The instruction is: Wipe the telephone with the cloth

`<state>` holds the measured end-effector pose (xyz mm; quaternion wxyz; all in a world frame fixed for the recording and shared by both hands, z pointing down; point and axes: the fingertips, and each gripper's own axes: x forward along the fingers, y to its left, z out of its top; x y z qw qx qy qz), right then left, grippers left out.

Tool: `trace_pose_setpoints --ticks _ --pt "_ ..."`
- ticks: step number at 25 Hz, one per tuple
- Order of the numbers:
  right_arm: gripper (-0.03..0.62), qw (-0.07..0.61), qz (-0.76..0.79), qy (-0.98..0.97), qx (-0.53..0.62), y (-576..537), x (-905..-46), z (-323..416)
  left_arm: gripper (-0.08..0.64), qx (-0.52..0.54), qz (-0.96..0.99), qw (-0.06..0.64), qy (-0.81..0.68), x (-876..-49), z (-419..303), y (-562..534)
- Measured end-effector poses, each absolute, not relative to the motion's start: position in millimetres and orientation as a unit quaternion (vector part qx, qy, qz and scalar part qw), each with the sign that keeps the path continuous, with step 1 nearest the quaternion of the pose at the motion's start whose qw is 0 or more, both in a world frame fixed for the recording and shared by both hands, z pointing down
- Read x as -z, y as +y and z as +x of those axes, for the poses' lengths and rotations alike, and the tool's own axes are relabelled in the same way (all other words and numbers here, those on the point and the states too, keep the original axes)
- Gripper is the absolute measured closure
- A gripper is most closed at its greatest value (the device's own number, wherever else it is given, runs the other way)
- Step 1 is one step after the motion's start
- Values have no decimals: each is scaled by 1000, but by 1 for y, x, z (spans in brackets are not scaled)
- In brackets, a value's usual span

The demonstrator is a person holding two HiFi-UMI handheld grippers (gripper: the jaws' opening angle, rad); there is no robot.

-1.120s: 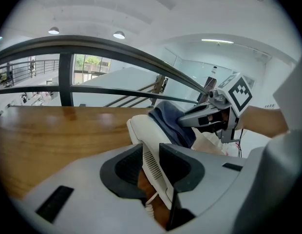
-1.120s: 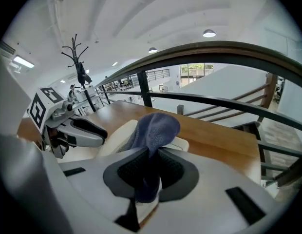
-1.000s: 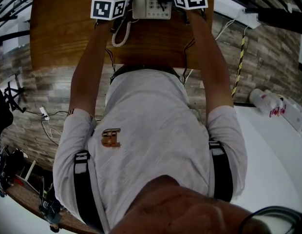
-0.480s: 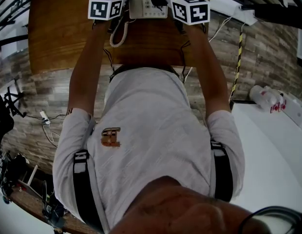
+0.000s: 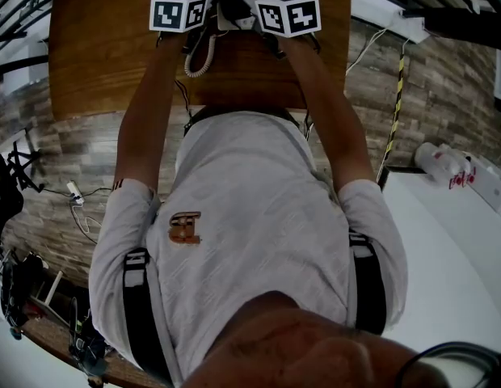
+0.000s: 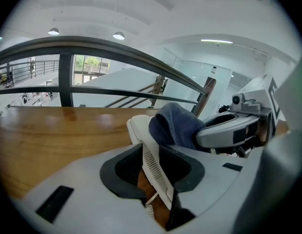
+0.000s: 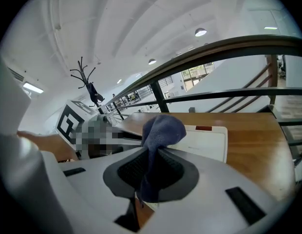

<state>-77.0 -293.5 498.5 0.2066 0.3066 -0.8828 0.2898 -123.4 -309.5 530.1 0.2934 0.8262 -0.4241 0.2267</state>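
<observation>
With left tongs (image 6: pixel 151 168) clamping the handset (image 6: pixel 135 126), right tongs (image 7: pixel 151 173) pinching the blue cloth (image 7: pixel 161 125) should press flat across the telephone (image 7: pixel 207 141).

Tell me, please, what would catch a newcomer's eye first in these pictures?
The dark blue cloth stands out first, pinched in the right gripper with the white telephone right behind it. Next comes the handset, clamped on edge in the left gripper, with the cloth bunched right beside it. In the head view both grippers sit side by side at the top of a wooden table.
</observation>
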Motion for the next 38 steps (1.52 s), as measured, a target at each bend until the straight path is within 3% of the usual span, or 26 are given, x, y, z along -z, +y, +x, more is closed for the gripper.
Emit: trace_pose_setpoints --ticks 12,24,38 --pt "532 265 378 -847 -265 -311 -533 -27 456 -225 825 290 -429 -529 -126 -309" --pt "532 266 439 -819 -257 -307 -526 44 456 -224 826 290 -428 -528 -125 -307" --pt "532 173 350 -871 -299 -241 -490 -37 456 -219 827 292 -428 -531 -121 -305"
